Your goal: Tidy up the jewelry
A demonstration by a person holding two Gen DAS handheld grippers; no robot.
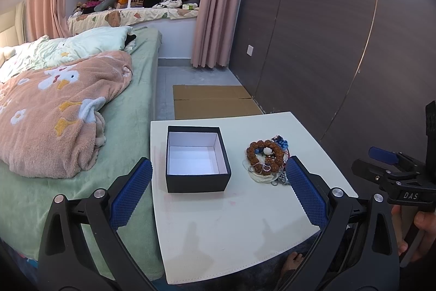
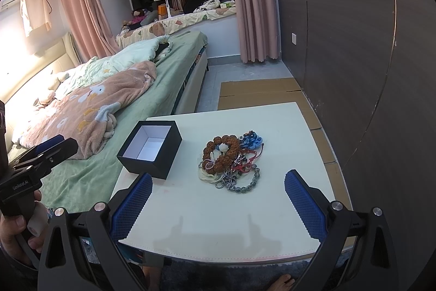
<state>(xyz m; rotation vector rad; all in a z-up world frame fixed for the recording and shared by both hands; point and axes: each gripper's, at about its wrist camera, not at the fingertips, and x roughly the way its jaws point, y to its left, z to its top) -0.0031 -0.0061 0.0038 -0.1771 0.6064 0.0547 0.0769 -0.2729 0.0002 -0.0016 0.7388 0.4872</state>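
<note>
An open black box (image 1: 196, 158) with a white, empty inside stands on the left part of a small white table (image 1: 239, 222). It also shows in the right wrist view (image 2: 150, 149). To its right lies a tangled pile of jewelry (image 1: 267, 160) (image 2: 230, 161): a brown bead bracelet, blue and red cords, silver chains, grey beads. My left gripper (image 1: 219, 168) is open and empty above the table's near half, with the box between its fingers. My right gripper (image 2: 218, 182) is open and empty just short of the pile.
A bed (image 1: 68, 127) with a green sheet and a pink blanket touches the table's left side. A dark wood wall panel (image 1: 340, 45) runs along the right. Flat cardboard (image 1: 215, 102) lies on the floor beyond the table. Bare feet (image 2: 283, 281) show under the table's front edge.
</note>
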